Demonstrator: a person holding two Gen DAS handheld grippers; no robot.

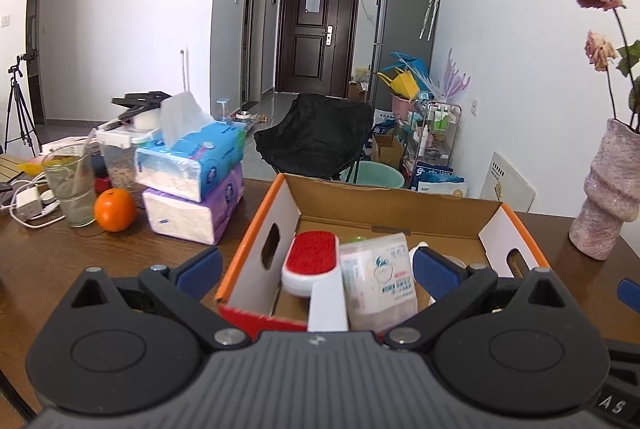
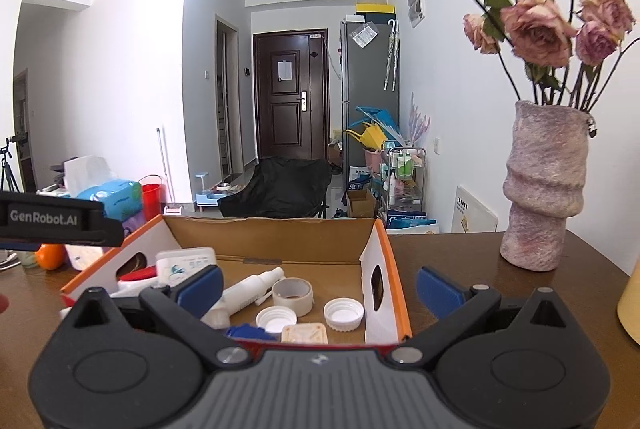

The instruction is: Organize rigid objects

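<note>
Both hand-held grippers spread wide, nothing between fingers: left hand-held gripper (image 1: pixel 316 265) over cardboard box (image 1: pixel 394 197), right hand-held gripper (image 2: pixel 320 287) over same box's right half. Box on brown surface (image 1: pixel 80 249).

Lint brush (image 1: pixel 310 261) inside box, left side; long axis running 6 to 12 o'clock in left view, red head toward 12, white handle toward 6. Wipes pack (image 1: pixel 378 279) just beside, at 3 o'clock.

Spray bottle (image 2: pixel 250 289) lying flat, nozzle toward 2 o'clock. Tape roll (image 2: pixel 293 295), two white caps (image 2: pixel 344 313) loose nearby.

Risks, judged: caps skidding under a finger; box wall snagged on descent; vase (image 2: pixel 540 189) at 2 o'clock tipped by a wide swing.
</note>
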